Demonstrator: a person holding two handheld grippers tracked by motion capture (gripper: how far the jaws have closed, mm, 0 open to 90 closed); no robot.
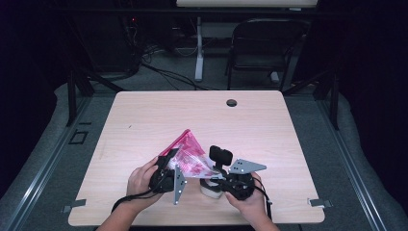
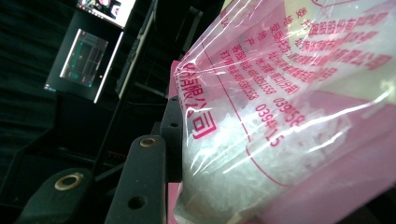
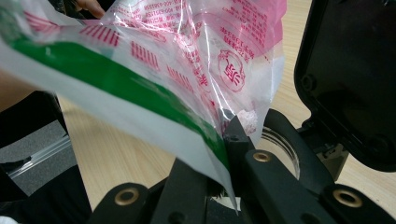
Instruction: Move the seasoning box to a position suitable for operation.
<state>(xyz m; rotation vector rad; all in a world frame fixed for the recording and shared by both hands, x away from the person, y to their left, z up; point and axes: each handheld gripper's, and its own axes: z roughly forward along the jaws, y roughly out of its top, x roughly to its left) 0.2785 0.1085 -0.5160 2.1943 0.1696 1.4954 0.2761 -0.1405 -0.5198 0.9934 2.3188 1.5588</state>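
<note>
Nearest the person, a clear plastic bag (image 1: 190,156) printed in pink and red is held up off the surface (image 1: 144,120) between the two grippers. In the right gripper view, the right gripper (image 3: 223,122) is seen clamped tight on a corner of the bag, by its green-and-white strip, with the film pinched flat between the fingers (image 3: 238,140). In the left gripper view, the left gripper (image 2: 187,140) is seen partly closed, and the bulging side of the bag, filled with white crystals (image 2: 224,135), lies against one black finger (image 2: 140,186); whether it is pressed from both sides cannot be told.

Just under the right fingers, a small white container (image 1: 210,188) with a raised black lid (image 1: 221,154) stands on the surface, directly below the bag's pinched corner.

So far the bag is judged to have been lifted and brought over the container. Still left, as far as can be judged: the corner has to be opened or tilted and the crystals poured in. No crystals can be made out in the container.

Beyond the fingers, the surface is bare up to a round cable hole (image 1: 232,102).
</note>
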